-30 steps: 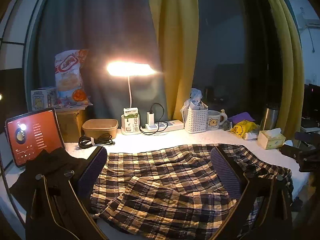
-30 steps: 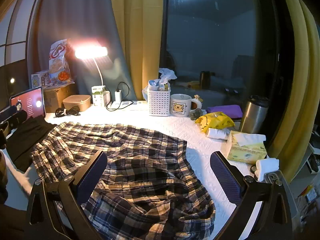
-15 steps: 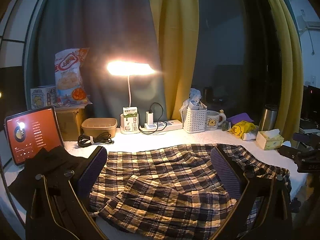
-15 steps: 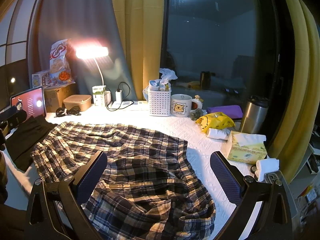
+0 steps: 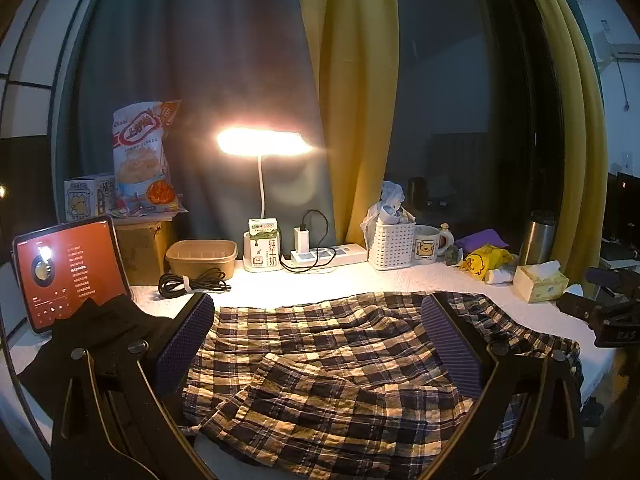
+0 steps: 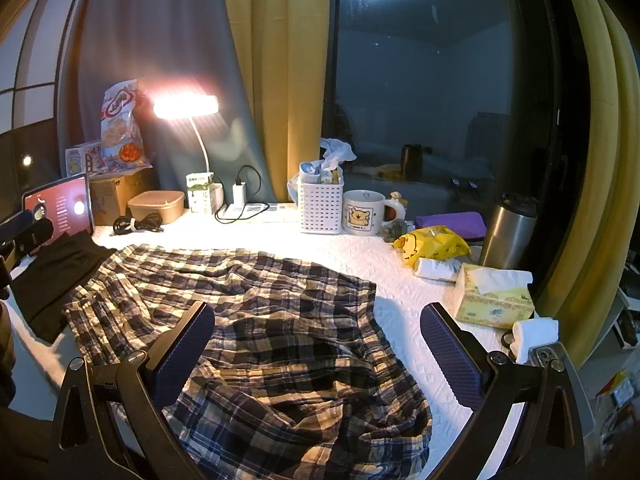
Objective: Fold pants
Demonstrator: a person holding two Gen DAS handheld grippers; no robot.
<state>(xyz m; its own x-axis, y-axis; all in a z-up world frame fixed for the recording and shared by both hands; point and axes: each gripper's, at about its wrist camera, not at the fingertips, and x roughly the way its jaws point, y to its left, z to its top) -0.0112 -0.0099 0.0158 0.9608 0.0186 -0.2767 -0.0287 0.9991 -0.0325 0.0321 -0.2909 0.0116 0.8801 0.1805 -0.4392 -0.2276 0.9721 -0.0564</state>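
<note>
Both your grippers, the left gripper [image 5: 316, 344] and right gripper [image 6: 318, 354], hover released over the crumpled brown-and-navy plaid cotton pants [image 5: 340, 364], which lie spread across the white quilted tabletop [image 6: 352, 254]. You look to be at the start, nothing grasped; next, I'd pinch the bunched waistband end at 6 o'clock in the right view and a leg hem at 9 o'clock, then pull flat.

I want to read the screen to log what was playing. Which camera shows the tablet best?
The left wrist view: the tablet stands close, facing the camera, its red screen and text lines showing. In the right wrist view the tablet is small at the far left edge, partly hidden by the left gripper.
</note>
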